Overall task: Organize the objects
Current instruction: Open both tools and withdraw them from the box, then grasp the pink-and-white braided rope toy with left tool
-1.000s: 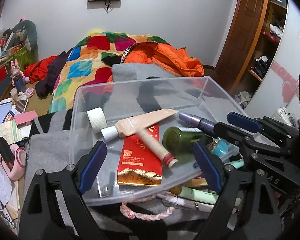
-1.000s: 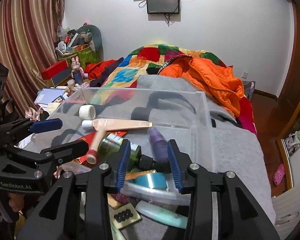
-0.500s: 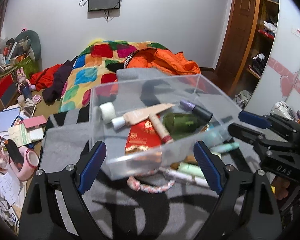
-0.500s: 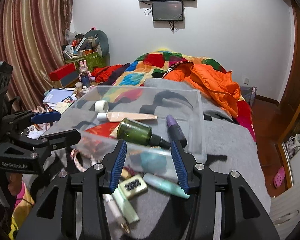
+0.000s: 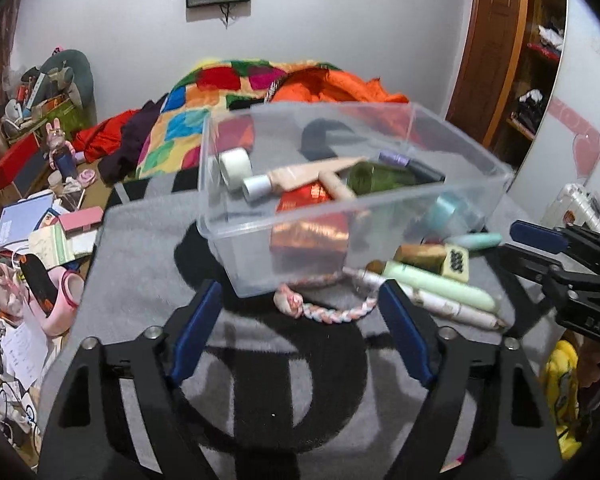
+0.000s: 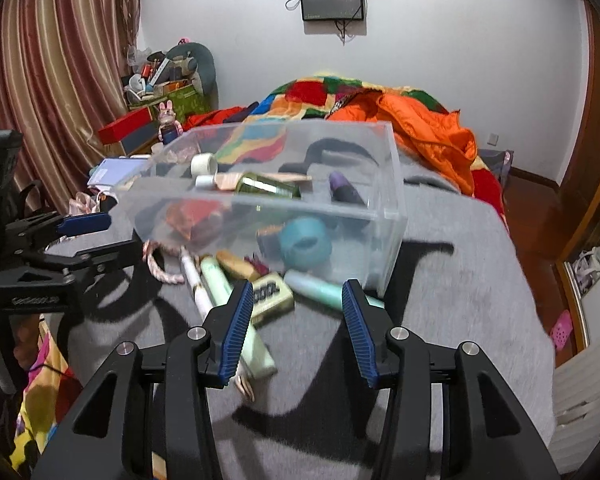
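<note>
Left wrist view: left gripper (image 5: pixel 300 332) held low over the grey blanket (image 5: pixel 140 280), pointing toward the clear plastic box (image 5: pixel 340 220). Jaws stand wide apart, empty, touching nothing; blue pads (image 5: pixel 196 332) sit just short of the box's near wall. Box rests on the blanket, tilted in the fisheye. Inside it: white tape roll (image 5: pixel 236 162), beige tube (image 5: pixel 300 176) with white cap, green bottle (image 5: pixel 380 176), purple-capped bottle (image 5: pixel 412 162), red packet (image 5: pixel 312 216). Outside, against the box's near side: braided cord (image 5: pixel 324 312), pale green tube (image 5: pixel 440 282), white pen-like tube (image 5: pixel 452 308), mahjong-style tile (image 5: pixel 456 260), mint tube (image 5: pixel 476 240). Teal tape ring (image 5: pixel 444 212) seen only through the plastic, blurred; cannot tell whether inside or behind. Right gripper (image 5: pixel 540 248) enters from the right edge, partly cut off.

Right wrist view: right gripper (image 6: pixel 298 328) held low over the same blanket (image 6: pixel 460 280), aimed at the box (image 6: pixel 388 208). Jaws apart at moderate width, holding nothing; pads (image 6: pixel 240 332) hover above the loose items. Between and just beyond the pads: tile (image 6: pixel 272 296) and mint tube (image 6: pixel 324 290). Pale green tube (image 6: pixel 228 300) runs under the left pad, its near end partly hidden. White tube (image 6: pixel 196 284) and cord (image 6: pixel 160 264) lie further left. Teal ring (image 6: pixel 306 242) shows through the box wall. Left gripper (image 6: pixel 88 240) visible at the left edge, jaws apart, body cut off. Box contents smeared by motion blur.
</note>
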The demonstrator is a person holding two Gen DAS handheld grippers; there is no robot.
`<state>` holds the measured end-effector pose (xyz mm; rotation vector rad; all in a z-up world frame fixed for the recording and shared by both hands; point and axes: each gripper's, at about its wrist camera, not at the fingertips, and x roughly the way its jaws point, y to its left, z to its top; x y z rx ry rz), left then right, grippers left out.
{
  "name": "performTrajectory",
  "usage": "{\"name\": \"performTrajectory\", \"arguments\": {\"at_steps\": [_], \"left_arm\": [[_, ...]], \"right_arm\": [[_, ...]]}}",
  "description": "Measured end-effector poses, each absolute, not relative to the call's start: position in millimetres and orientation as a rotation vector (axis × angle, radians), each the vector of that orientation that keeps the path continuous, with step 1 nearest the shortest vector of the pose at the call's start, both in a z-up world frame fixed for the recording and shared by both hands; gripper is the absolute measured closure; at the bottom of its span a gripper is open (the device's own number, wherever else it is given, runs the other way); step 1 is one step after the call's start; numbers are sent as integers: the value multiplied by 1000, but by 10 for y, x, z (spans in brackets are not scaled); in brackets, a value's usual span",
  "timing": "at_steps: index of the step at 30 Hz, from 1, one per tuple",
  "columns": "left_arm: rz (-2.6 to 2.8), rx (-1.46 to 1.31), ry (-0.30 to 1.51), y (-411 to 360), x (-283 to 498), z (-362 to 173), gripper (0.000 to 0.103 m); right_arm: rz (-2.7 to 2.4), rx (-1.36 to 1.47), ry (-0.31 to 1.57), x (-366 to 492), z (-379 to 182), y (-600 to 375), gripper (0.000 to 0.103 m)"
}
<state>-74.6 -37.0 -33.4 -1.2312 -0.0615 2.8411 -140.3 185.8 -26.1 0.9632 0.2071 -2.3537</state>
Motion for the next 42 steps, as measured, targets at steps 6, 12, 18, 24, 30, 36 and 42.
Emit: {"name": "performTrajectory", "arguments": {"at_steps": [6, 12, 18, 24, 30, 36, 42], "left_arm": [[2809, -1324, -133, -421, -852, -519, 41], [2805, -1344, -177, -421, -897, -582, 45], [2825, -1346, -165, -351, -951, -615, 48], [2871, -1333, -217, -429, -892, -624, 73], [2871, -1315, -185, -448, -769, -607, 89], [2851, -1291, -132, -414, -568, -528, 91], [2821, -1312, -94, -420, -332, -522, 92]], "right_arm": [[-2297, 1024, 227, -1383, -458, 1822, 60], [-2245, 1033, 229, -1350, -535, 1793, 60], [-2209, 1038, 235, -1337, -546, 1754, 61], [-2178, 1036, 279, -1361, -530, 1727, 78], [-2167, 1018, 326, -1319, -543, 1730, 82], [-2157, 1018, 316, -1244, -521, 1864, 84], [-2156, 1020, 370, -1140, -502, 1991, 84]]}}
